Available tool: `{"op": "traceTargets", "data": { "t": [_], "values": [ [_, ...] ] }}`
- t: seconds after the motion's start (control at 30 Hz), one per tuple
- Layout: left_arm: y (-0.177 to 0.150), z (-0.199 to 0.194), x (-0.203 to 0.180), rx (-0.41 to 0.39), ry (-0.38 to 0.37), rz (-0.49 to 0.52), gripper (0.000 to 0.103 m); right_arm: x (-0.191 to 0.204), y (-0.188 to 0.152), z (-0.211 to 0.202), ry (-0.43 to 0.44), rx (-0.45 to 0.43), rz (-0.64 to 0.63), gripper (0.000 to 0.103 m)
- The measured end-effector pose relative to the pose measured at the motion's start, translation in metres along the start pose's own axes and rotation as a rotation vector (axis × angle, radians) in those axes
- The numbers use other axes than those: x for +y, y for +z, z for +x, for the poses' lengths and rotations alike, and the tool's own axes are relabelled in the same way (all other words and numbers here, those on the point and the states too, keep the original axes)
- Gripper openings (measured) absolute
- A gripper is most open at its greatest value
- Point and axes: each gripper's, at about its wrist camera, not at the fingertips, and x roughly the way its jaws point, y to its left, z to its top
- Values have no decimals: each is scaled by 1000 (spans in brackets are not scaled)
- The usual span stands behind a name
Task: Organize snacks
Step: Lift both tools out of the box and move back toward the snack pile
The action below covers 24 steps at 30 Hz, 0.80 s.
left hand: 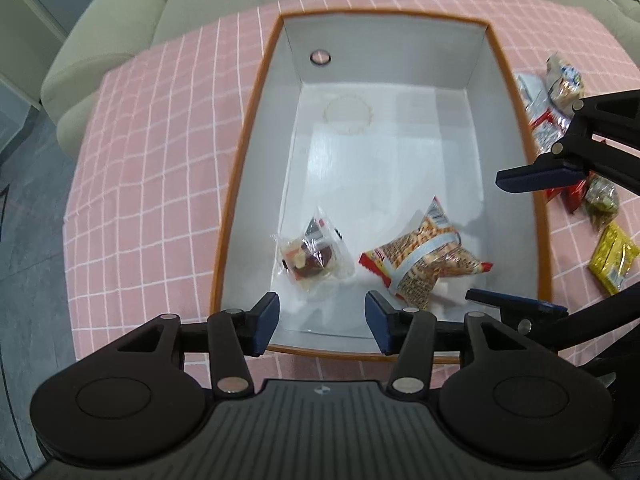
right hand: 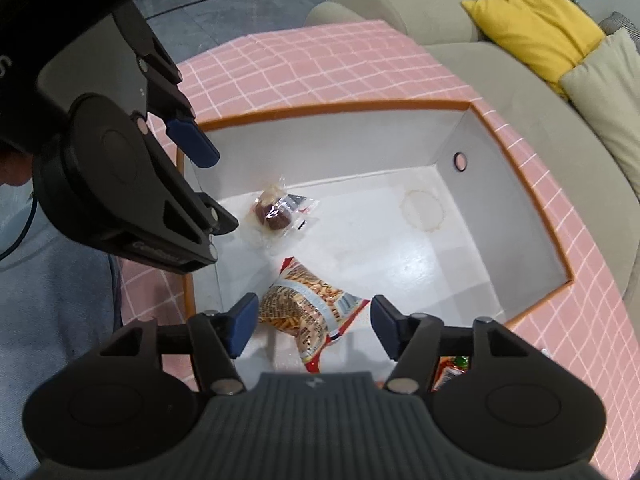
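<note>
The orange-rimmed white cardboard box [left hand: 516, 92] sits on the pink checked tablecloth [left hand: 152, 184]. 2 snacks lie near its near wall: a clear-wrapped brown pastry [left hand: 310, 256] on the left, an orange-patterned crisp packet [left hand: 420, 258] just beside it; the far floor is bare. The left gripper [left hand: 322, 322] and the right gripper [right hand: 310, 326] hover spread, holding nothing. More packets [left hand: 560, 92] lie outside the right rim.

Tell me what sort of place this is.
Probably a home living room: a beige sofa with a yellow cushion stands beside a low table under a pink checked cloth, holding a snack box.
</note>
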Motion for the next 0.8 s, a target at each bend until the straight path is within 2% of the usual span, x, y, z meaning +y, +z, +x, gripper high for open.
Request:
{"op": "traceTargets", "data": {
  "t": [0.37,0.6,0.8],
  "values": [
    [-6,-56,-19,-148,21,-30,59,-9,-20,-59,-18,-127,93,65],
    [-13,-90,-47,-271,9,-47,61,-20,-52,-97,-47,-224,221,66],
    [-21,-108,-80,-361,-13,-68,62,-33,-90,-119,-119,-279,332,66]
  ]
}}
